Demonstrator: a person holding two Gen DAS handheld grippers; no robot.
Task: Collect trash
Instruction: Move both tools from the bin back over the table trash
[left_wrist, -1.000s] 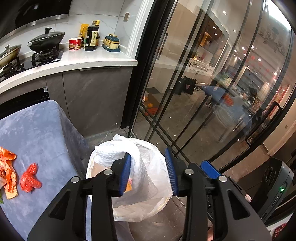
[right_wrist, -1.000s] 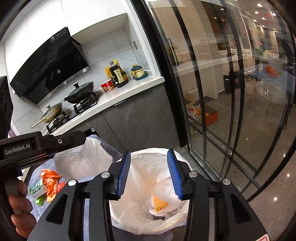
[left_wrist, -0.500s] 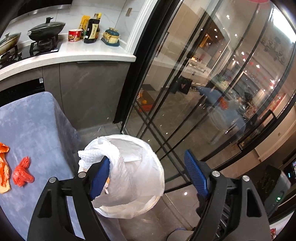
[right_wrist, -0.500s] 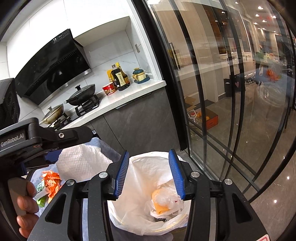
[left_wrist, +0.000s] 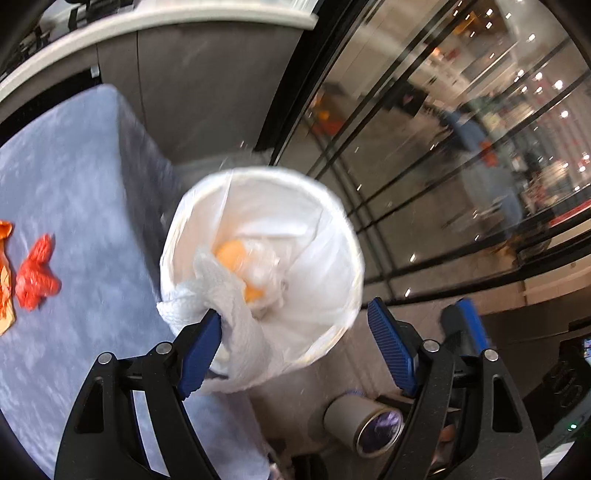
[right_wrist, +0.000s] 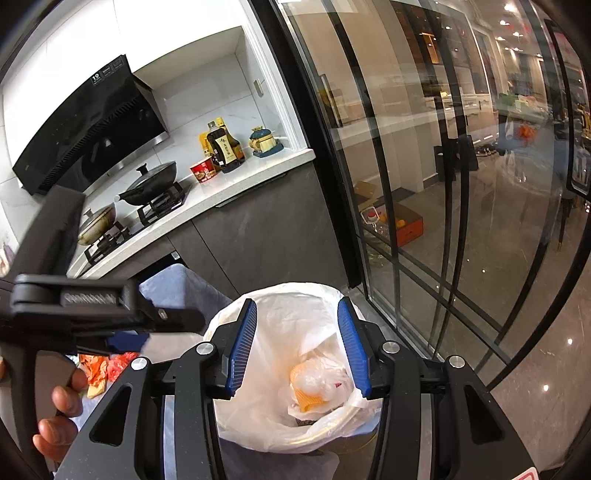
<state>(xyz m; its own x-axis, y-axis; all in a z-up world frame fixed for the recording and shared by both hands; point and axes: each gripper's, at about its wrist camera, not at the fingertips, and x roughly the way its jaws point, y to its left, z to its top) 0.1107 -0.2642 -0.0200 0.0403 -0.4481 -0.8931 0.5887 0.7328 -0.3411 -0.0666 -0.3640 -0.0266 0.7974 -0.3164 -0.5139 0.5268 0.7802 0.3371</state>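
A round bin lined with a white bag (left_wrist: 325, 229) stands beside the blue-grey cloth table (left_wrist: 74, 184). My left gripper (left_wrist: 291, 312) points down over it, wide open. A white paper towel (left_wrist: 229, 332) drapes off its left finger over the bin's near rim; the right pad is clear of it. Orange and clear plastic scraps (left_wrist: 231, 254) lie inside the bag. A red crumpled scrap (left_wrist: 35, 275) and an orange wrapper (left_wrist: 4, 280) lie on the cloth. My right gripper (right_wrist: 297, 304) hovers over the bin's bag (right_wrist: 280, 295), open, nothing between its pads.
Glass sliding doors (right_wrist: 424, 184) stand just right of the bin. A kitchen counter (right_wrist: 229, 184) with pans, bottles and a cup runs behind the table. A hand (right_wrist: 62, 402) holds the left gripper's handle at the left of the right wrist view.
My left gripper's jaws have spread wide and tipped down over the bin. The paper towel it held has slipped loose and hangs from the left finger. The right gripper has stayed put.
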